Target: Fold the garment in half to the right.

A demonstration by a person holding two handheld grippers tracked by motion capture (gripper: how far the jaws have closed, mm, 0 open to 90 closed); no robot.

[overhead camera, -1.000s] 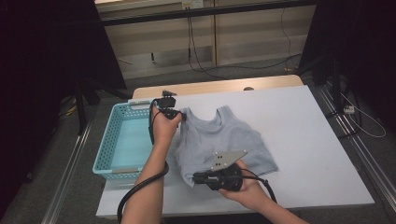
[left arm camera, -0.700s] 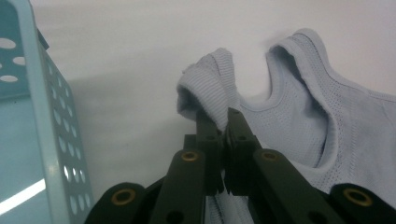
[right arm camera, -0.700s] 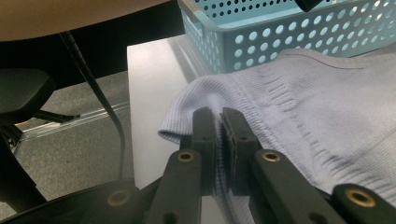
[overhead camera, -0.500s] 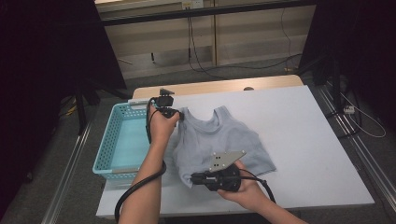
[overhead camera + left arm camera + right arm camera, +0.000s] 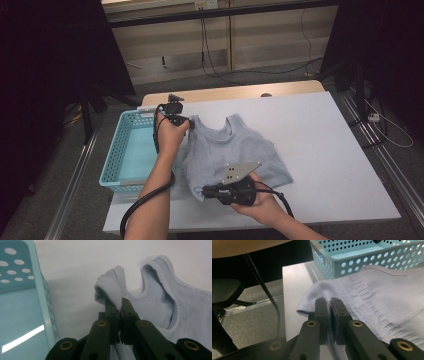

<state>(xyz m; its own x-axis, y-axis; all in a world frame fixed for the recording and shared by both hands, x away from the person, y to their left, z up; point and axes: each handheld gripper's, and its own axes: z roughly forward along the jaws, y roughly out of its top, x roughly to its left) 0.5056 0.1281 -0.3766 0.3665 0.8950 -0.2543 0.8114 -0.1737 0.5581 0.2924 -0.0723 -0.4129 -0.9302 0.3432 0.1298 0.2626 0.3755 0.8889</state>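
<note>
Holding steady since before, left tool [image 5: 186, 121] clamped on tank top [image 5: 235, 150] strap, right tool [image 5: 206, 190] on its hem, nothing shifted.

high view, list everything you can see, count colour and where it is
tank top: one, pale blue-grey, flat on the near left part of the table, both claws clamped on it
basket: one, light blue, perforated, left edge of the table beside the tank top
table: one, white top with a wooden strip along the far edge
cables on the floor: a few, dark, beyond the table
left claw: one, black, shut on a shoulder strap by the basket
right claw: one, black with a grey plate, shut on the near hem
forearms: two, entering from the bottom
</note>
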